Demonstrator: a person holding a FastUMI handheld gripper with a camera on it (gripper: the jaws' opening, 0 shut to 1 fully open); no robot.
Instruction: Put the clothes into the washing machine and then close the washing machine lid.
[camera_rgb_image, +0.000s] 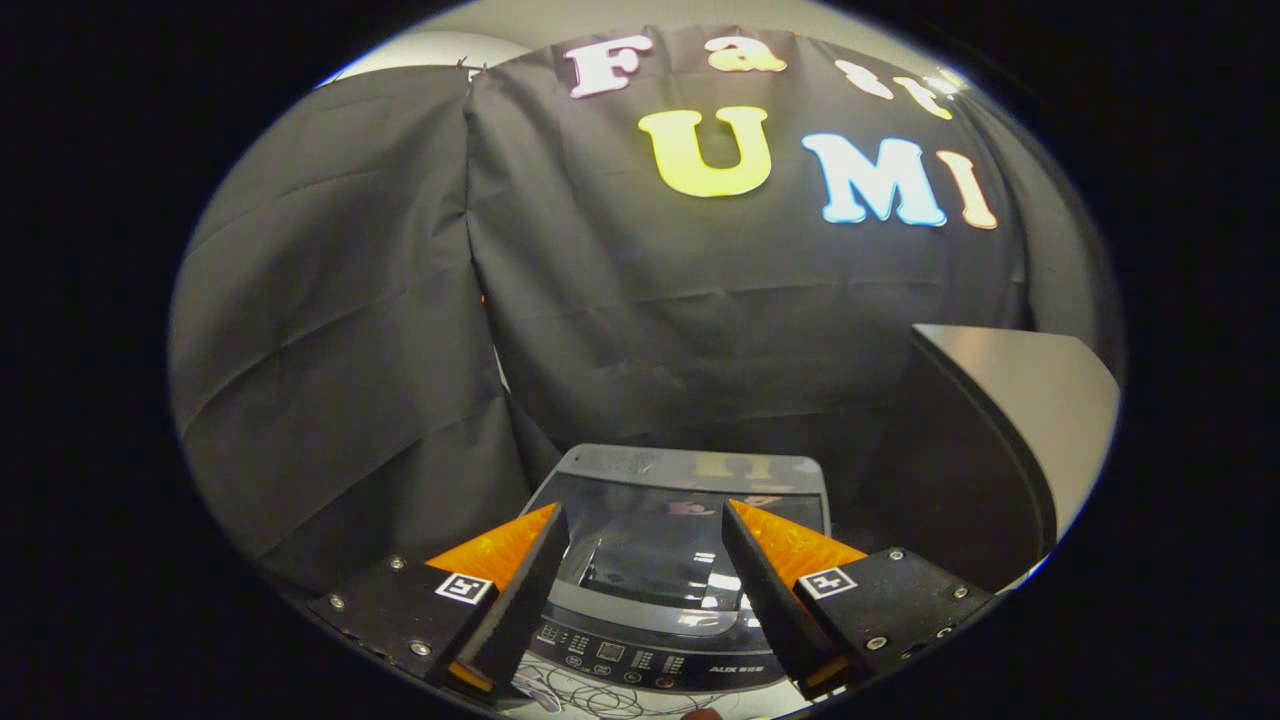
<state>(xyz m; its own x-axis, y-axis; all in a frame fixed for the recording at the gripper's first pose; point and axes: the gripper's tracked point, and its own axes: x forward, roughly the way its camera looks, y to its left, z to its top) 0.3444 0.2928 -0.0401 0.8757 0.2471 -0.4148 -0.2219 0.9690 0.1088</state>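
Washing machine (680, 560), seen from above, stands near the booth's far wall with its glass lid (660, 545) lying flat and closed; clothes cannot be made out through it. The tool (645, 525) hovers above the lid — fingers apart, gripping nothing — apparently clear of the machine.

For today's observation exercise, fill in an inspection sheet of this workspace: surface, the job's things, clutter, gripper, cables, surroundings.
Surface: washing machine top, grey, bare along its back edge.
Job's things: washing machine lid, glossy dark glass, lying closed; control panel along the near edge; clothes: nothing seen.
Clutter: nothing seen.
Gripper: gripper open, fingers apart above the lid, holding nothing.
Cables: thin wires tangled just below the control panel.
Surroundings: black cloth wall behind; grey panel beside the machine.
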